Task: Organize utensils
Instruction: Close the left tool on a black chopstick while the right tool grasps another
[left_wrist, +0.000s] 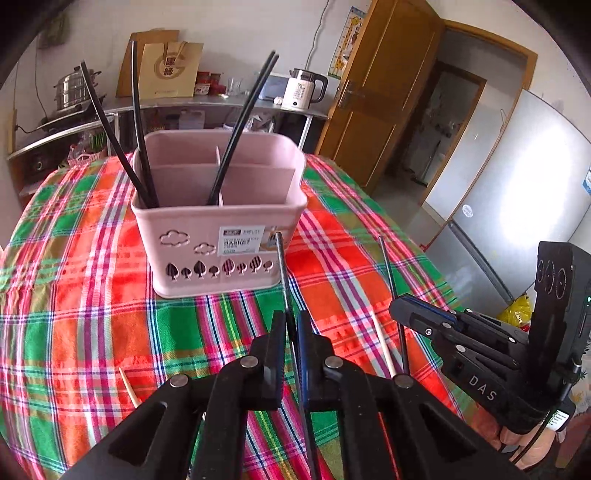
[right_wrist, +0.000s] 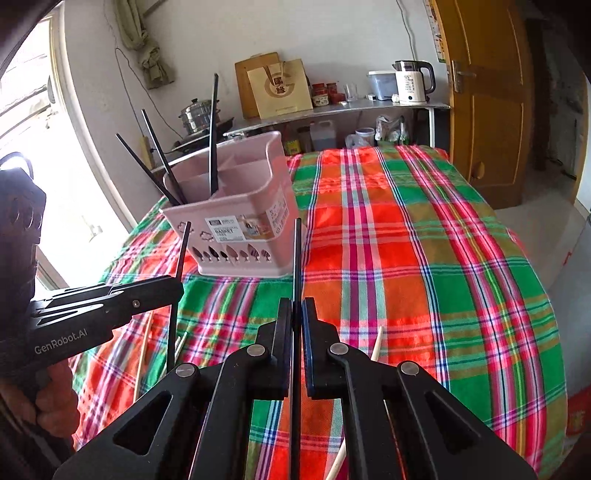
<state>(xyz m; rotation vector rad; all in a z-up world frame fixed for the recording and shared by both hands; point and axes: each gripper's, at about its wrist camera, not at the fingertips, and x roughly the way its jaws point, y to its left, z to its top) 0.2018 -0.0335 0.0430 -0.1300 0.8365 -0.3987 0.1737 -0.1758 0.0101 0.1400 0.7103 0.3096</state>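
Pink basket (left_wrist: 218, 254) held four black chopsticks (left_wrist: 142, 147) upright in its compartments. Left gripper (left_wrist: 291, 321) and right gripper (right_wrist: 296, 308) each clamped one black chopstick (right_wrist: 297, 254).

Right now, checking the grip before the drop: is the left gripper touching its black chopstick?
Touching. The left wrist view shows the left gripper shut on the black chopstick, pads against its sides, its tip pointing toward the basket.

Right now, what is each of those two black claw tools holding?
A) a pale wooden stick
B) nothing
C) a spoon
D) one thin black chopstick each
D: the left gripper and the right gripper are each shut on a black chopstick, near the pink basket.
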